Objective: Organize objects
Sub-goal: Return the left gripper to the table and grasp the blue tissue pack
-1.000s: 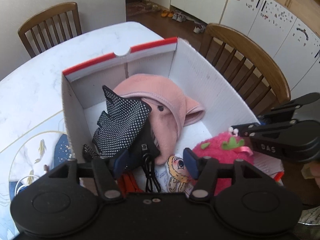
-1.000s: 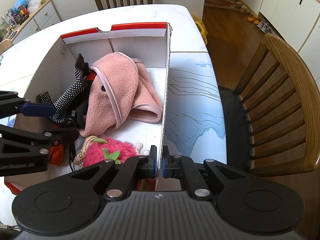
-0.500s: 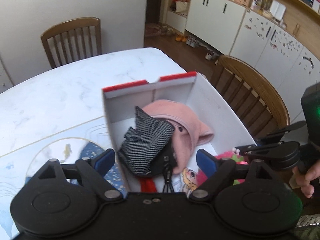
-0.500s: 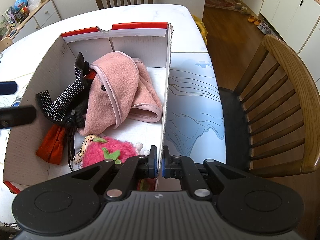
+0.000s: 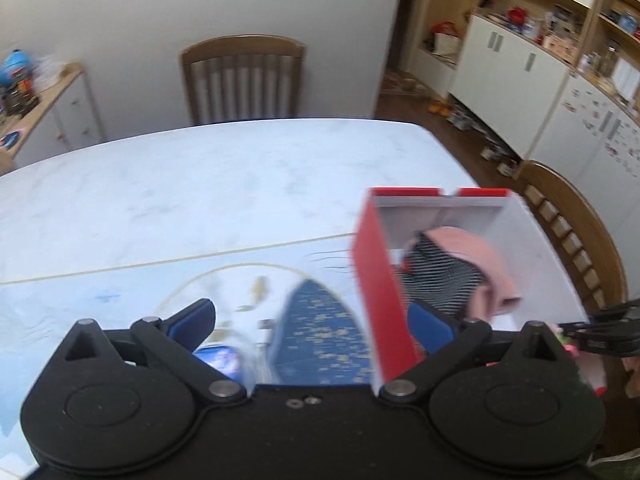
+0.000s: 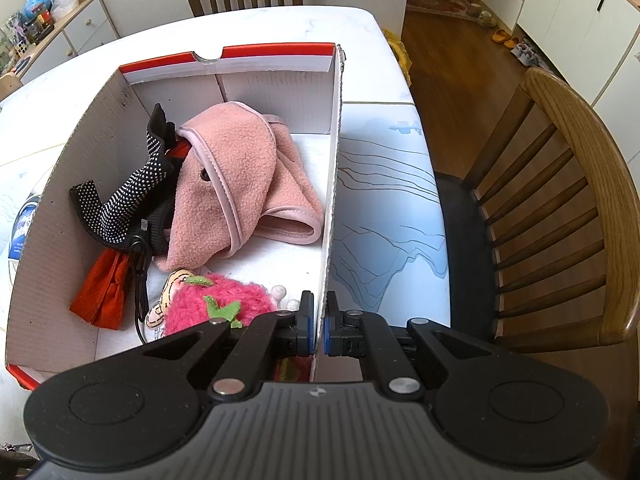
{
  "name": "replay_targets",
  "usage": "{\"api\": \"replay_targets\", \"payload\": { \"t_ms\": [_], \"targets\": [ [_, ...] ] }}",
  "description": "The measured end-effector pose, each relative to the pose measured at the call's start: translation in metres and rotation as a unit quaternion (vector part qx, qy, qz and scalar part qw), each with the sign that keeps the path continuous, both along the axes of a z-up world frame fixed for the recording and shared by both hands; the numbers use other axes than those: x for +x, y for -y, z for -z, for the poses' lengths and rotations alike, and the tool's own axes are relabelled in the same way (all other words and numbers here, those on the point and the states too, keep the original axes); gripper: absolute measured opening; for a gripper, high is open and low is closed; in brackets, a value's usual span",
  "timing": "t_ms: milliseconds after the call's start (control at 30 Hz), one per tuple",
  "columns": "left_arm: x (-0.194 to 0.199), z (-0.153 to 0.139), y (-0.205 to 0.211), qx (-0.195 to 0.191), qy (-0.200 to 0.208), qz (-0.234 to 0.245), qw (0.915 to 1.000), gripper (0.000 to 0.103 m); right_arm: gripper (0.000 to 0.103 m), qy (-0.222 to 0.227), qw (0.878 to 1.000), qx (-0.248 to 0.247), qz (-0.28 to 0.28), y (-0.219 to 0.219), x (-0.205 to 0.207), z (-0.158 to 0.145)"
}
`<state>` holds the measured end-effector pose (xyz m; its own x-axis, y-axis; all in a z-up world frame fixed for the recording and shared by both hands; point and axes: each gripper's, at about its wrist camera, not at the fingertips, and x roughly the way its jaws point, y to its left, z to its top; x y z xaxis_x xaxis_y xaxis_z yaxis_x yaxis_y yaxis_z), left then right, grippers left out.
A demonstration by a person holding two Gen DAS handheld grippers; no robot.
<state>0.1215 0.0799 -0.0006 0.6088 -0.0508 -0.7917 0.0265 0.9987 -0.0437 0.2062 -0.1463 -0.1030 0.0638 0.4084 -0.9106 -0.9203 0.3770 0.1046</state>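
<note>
A red-and-white cardboard box stands on the table and holds a pink fleece hat, a black dotted glove, a red cloth, a black cable and a pink strawberry plush. My right gripper is shut on the box's right wall near its front corner. My left gripper hangs above the table mat, left of the box's red side. Its jaws are still opening wide, with nothing held between them. The left wrist view is blurred; the hat and glove show inside the box.
A pale blue printed mat covers the white marble table. A blue-and-white item lies on the mat left of the box. Wooden chairs stand at the far side and the right. White cabinets line the right wall.
My left gripper let go of the dotted glove, rose out of the box, swung left over the mat and opened wider. The right gripper and the box stayed put.
</note>
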Motion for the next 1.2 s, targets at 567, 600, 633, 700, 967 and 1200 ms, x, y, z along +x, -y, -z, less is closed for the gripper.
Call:
{"api": "replay_targets", "payload": {
  "t_ms": [567,600,633,700,967,1200],
  "targets": [
    [-0.016,0.056,-0.046,0.037,-0.038,-0.033,0.9981,0.102,0.004,0.006,1.000,-0.008,0.010,-0.001,-0.003,-0.002],
    [-0.017,0.061,-0.046,0.036,-0.041,-0.035,0.9979,0.102,0.004,0.006,1.000,-0.008,0.010,-0.002,-0.003,-0.002],
    [-0.017,0.066,-0.047,0.034,-0.044,-0.036,0.9978,0.102,0.004,0.007,1.000,-0.009,0.010,-0.002,-0.003,-0.002],
    [-0.018,0.074,-0.049,0.032,-0.049,-0.043,0.9974,0.101,0.004,0.007,1.000,-0.009,0.010,-0.002,-0.003,-0.002],
    [-0.018,0.095,-0.058,0.025,-0.060,-0.068,0.9956,0.089,0.004,0.006,1.000,-0.010,0.009,-0.002,-0.003,-0.002],
    [-0.018,0.107,-0.059,0.030,-0.072,-0.069,0.9945,0.081,0.004,0.005,1.000,-0.010,0.007,-0.002,-0.003,-0.001]
  ]
}}
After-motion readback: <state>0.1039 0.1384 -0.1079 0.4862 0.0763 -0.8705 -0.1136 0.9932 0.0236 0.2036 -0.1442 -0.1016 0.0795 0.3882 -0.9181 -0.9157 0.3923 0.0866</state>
